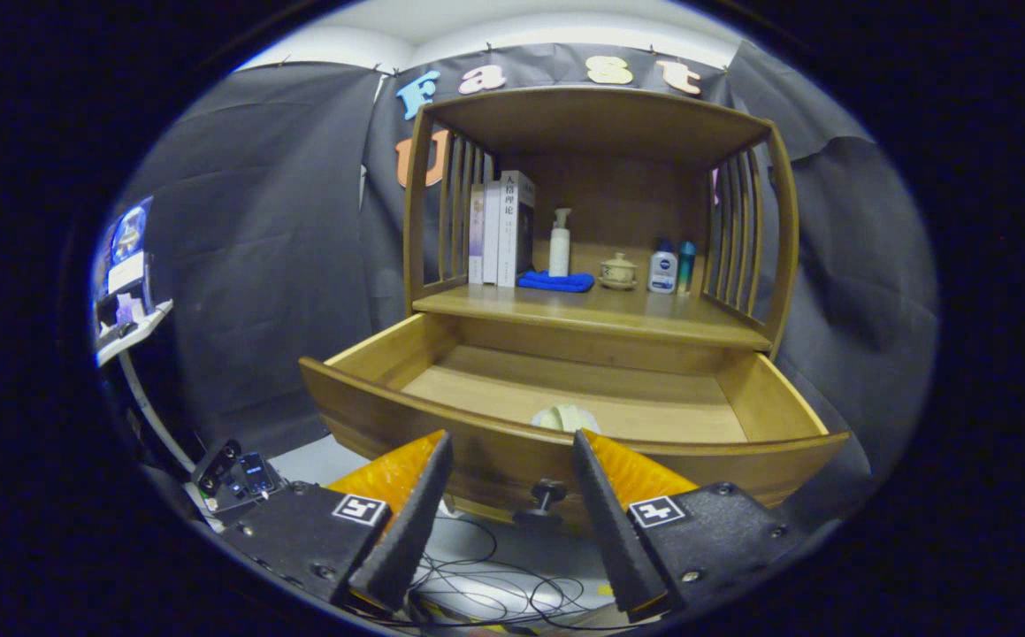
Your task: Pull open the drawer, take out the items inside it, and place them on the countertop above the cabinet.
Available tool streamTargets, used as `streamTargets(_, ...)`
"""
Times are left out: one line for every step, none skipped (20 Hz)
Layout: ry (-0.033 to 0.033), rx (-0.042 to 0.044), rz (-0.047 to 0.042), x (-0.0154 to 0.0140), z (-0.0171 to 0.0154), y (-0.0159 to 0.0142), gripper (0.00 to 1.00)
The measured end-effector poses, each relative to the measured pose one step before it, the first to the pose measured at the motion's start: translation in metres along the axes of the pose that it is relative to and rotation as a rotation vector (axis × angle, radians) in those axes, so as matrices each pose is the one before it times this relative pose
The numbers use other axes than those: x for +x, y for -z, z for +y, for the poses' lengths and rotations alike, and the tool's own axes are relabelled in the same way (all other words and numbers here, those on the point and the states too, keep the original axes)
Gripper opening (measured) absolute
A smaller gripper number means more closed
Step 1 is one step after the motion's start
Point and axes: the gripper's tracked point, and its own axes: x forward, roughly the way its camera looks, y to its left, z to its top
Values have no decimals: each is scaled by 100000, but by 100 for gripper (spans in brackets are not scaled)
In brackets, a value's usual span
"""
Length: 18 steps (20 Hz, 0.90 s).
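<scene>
1. My gripper (512, 447) hangs with fingers spread wide, holding nothing, in front of the pulled-out drawer (565, 442).
2. A pale round item (565, 418) lies inside, at twelve o'clock just beyond the fingertips, behind the front panel.
3. The countertop (600, 311) waits beyond, also at twelve.

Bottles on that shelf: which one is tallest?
The white pump bottle, standing behind the blue cloth next to the books. The two small bottles near the right slats are much shorter.
</scene>
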Motion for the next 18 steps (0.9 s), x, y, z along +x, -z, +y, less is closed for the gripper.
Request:
streamTargets(-32,767,894,162,-207,-677,88)
streamTargets(-276,1031,147,244,-268,-875,90)
streamTargets(-145,929,848,411,-355,-668,89)
streamTargets(842,898,1770,491,-697,-540,90)
streamTargets(1612,1196,2316,538,-777,-369,91)
streamTargets(1262,1299,2502,574,-615,-400,91)
streamTargets(42,978,2838,759,-291,-213,91)
streamTargets(25,664,4303,696,-254,-50,91)
streamTargets(-415,-392,5478,597,-270,408,91)
streamTargets(382,265,5173,784,-306,202,92)
streamTargets(-163,235,4413,779,-320,195,92)
streamTargets(1918,2312,4643,787,-571,36,92)
streamTargets(-34,1714,4866,609,-255,255,92)
streamTargets(-1345,1157,3386,677,18,24,92)
streamTargets(-1323,1210,3567,611,143,-71,90)
streamTargets(-714,1376,3725,459,-72,-34,89)
streamTargets(-538,1249,2985,549,-78,-127,89)
streamTargets(-495,-274,3783,525,-102,47,89)
